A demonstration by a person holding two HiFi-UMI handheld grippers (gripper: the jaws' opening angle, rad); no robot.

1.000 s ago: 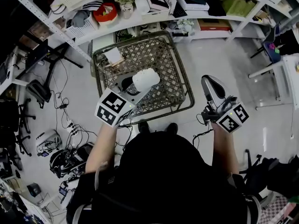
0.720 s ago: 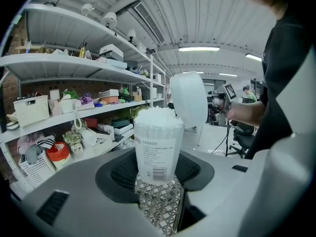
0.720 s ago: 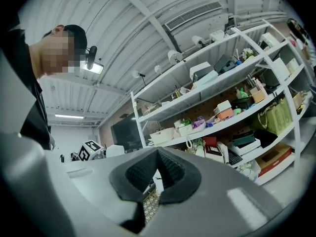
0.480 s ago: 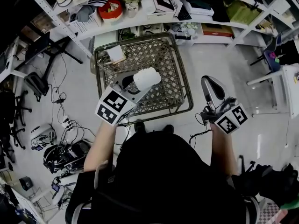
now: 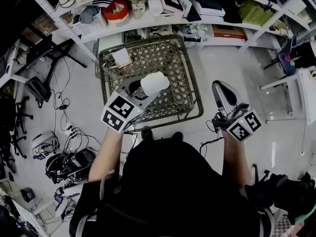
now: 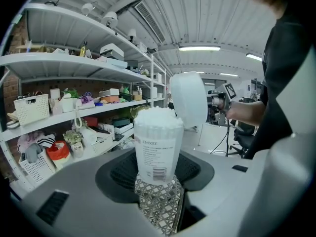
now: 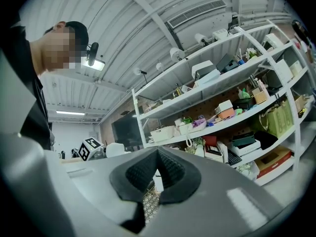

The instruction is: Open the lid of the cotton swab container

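The cotton swab container (image 6: 157, 147) is a clear tub with a printed label, packed with white swabs. It stands upright between the jaws of my left gripper (image 6: 158, 174), which is shut on its lower part. Its white lid (image 6: 189, 98) is flipped open and hangs at the tub's right side. In the head view the left gripper (image 5: 139, 94) holds the container (image 5: 154, 83) over the wire basket (image 5: 174, 62). My right gripper (image 5: 220, 89) hovers right of the basket, apart from the container. In its own view the right gripper (image 7: 157, 168) has its jaws shut with nothing between them.
The brown wire basket stands on the floor with a small white box (image 5: 120, 57) in its far left corner. White shelves (image 5: 163, 14) crowded with boxes and baskets run along the far side. Cables and gear (image 5: 64, 157) lie on the floor at the left.
The grippers and the container have stayed where they were. Only the head view has shifted slightly.
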